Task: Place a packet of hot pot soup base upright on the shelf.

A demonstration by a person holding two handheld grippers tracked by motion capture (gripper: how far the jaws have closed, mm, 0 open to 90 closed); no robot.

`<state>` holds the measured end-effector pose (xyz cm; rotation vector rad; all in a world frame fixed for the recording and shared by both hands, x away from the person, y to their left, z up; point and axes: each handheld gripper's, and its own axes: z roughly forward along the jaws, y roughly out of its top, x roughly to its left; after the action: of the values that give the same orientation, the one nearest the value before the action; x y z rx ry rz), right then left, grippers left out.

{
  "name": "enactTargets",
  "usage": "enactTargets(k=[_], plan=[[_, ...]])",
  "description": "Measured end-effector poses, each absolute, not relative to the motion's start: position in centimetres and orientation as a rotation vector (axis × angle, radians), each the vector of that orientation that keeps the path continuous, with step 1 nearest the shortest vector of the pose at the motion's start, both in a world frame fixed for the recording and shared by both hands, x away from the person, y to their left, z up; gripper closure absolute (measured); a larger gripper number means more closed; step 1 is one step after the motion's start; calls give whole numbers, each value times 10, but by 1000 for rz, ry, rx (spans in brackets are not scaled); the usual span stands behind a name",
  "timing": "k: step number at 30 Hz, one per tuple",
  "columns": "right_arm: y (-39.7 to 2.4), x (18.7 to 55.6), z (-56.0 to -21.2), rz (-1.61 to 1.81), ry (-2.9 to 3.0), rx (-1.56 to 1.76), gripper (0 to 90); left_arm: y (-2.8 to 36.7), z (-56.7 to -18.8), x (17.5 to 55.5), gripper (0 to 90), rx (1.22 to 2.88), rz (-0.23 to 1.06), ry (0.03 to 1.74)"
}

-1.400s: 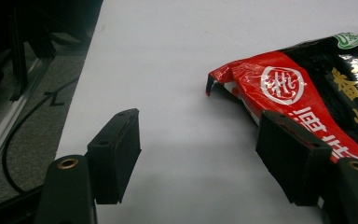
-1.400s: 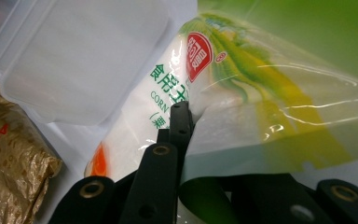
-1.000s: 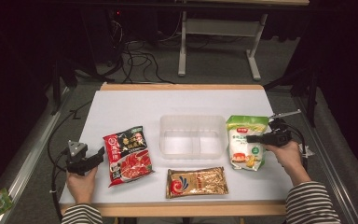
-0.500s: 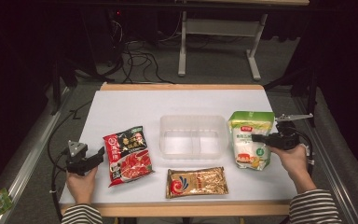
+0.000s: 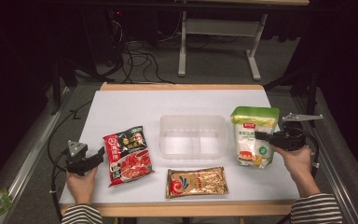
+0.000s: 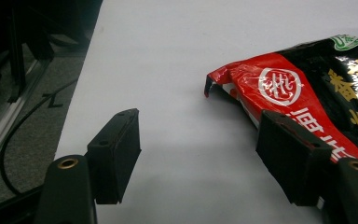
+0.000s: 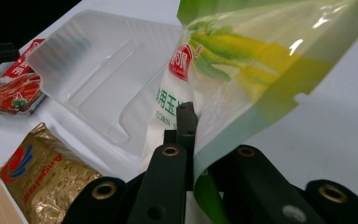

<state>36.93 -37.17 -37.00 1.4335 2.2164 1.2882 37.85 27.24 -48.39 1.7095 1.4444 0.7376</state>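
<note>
The right hand-held gripper (image 5: 261, 136) is clamped on the green bag (image 5: 253, 135), lifting it beside the empty clear tray (image 5: 193, 136). The left hand-held gripper (image 6: 196, 158) waits with jaws apart by the red bag (image 5: 127, 155). Nothing is packed yet.

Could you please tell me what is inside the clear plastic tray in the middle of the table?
Nothing lies inside the clear plastic tray: its see-through floor shows the white table and a low dividing ridge. In the right gripper view, the green-and-white pouch held by the right gripper covers the tray's far corner.
</note>
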Motion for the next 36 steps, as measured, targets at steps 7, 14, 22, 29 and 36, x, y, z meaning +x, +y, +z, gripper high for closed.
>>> enactTargets(k=[7,14,22,29,36], plan=[[-371,365,-365,1326,2199,1401,891,272,-484,378,312,1709,744,1446],[-365,359,-353,1372,2190,1357,892,272,-484,379,312,1714,740,1446],[-356,354,-342,1453,2200,1318,893,272,-484,379,312,1714,737,1447],[-342,354,-332,1485,2215,1269,894,272,-484,379,312,1715,735,1447],[-320,361,-332,1497,2237,1257,895,273,-484,379,312,1710,728,1447]])
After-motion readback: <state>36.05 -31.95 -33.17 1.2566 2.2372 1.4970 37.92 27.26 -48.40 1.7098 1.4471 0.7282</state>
